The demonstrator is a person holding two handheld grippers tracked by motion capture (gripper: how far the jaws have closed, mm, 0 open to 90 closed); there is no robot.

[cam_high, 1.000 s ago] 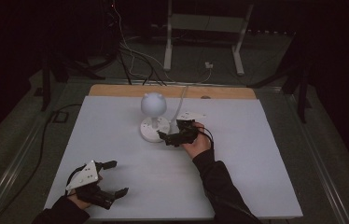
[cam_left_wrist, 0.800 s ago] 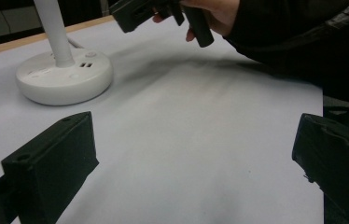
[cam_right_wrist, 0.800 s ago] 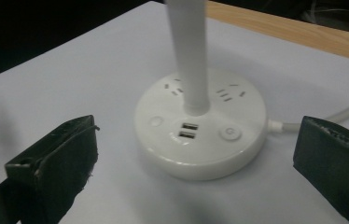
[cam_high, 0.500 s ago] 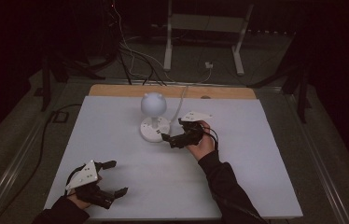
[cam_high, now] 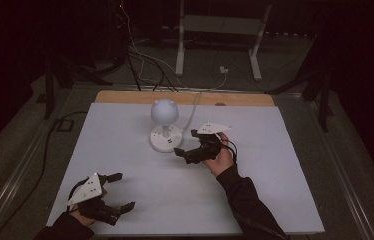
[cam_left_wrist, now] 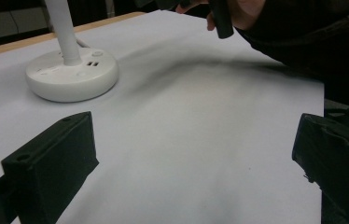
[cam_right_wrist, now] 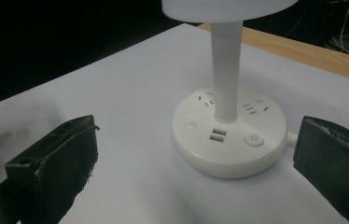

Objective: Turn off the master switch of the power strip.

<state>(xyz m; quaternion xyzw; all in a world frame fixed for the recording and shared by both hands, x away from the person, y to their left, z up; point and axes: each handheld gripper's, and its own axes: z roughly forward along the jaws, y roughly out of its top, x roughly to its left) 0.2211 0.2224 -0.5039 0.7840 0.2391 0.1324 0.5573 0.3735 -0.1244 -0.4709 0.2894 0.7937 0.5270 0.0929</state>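
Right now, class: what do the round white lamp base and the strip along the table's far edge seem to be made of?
Round white lamp base: probably moulded plastic, smooth with a soft sheen, with sockets and buttons set in. Tan strip along the table's far edge: apparently wood, matte; grain too faint to confirm.

We saw a smooth white plastic lamp (cam_right_wrist: 228,135), its round base faintly glossy and its globe shade (cam_high: 164,111) matt. The table's white top (cam_high: 255,190) looked matt and paper-smooth, edged at the far side by a bare wood strip (cam_high: 125,97). The right gripper (cam_right_wrist: 200,186) had rough matt black jaws.
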